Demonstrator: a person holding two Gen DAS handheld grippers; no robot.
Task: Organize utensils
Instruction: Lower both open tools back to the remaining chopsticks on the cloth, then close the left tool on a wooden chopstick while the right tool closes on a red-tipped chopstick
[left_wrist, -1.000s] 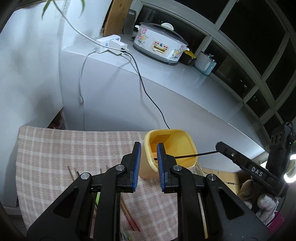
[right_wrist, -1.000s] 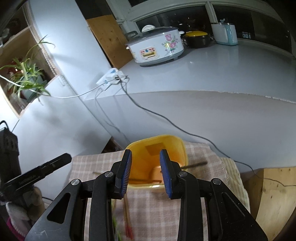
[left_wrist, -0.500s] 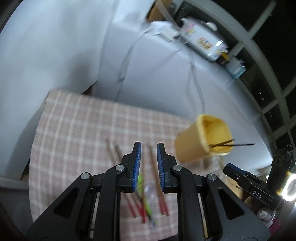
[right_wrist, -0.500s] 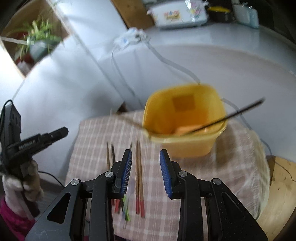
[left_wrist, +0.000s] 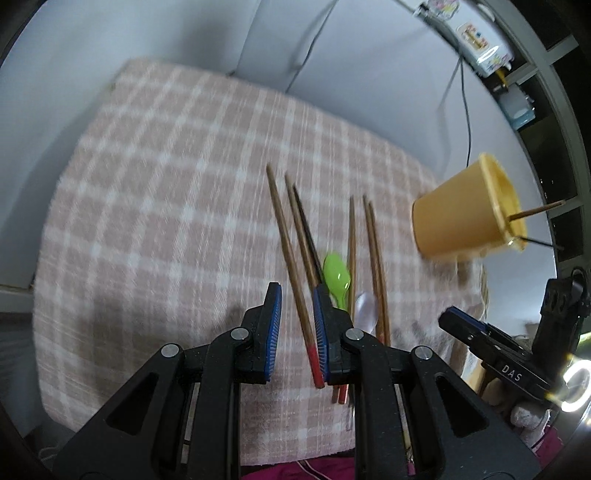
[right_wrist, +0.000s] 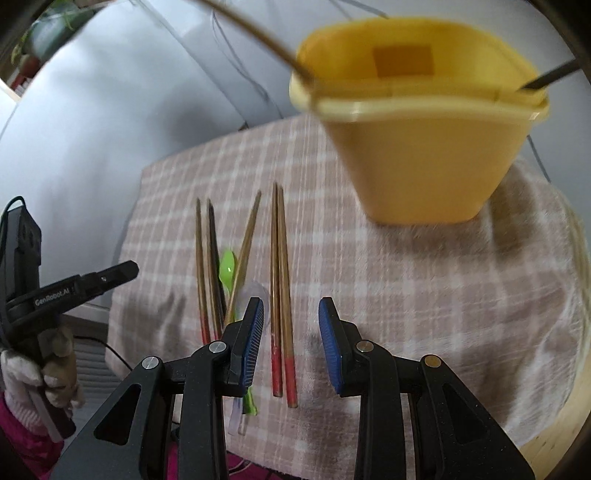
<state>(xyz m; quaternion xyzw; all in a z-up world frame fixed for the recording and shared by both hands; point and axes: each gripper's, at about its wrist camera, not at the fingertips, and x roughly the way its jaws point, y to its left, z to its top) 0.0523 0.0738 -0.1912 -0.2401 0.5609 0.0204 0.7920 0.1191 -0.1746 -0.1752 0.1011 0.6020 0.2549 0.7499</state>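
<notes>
Cloth: pink-and-white checked cloth covers the work surface; it now fills most of both views, whereas a second ago both cameras looked up at the white counter and the cooker.
Utensils: wooden chopsticks with red ends lie in a loose row on the cloth, with a green spoon and a clear plastic spoon among them.
Cup: yellow cup stands on the cloth at the far right of the row, well apart from the loose utensils; a brown chopstick and a thin dark stick lean out over its rim. It sat centred behind the jaws earlier and has since shifted up and to the right in both views.
Left gripper: left gripper has tipped down over the near ends of the chopsticks. Jaws are spread a little, with one red-ended chopstick lying in the gap, close against the right pad; nothing is pinched.
Right gripper: right gripper has also tipped down over the cloth. Jaws are spread wider than half a second ago, and a pair of chopsticks lies in the gap, nearer the left pad, not gripped.
Blur: both views are slightly smeared.
</notes>
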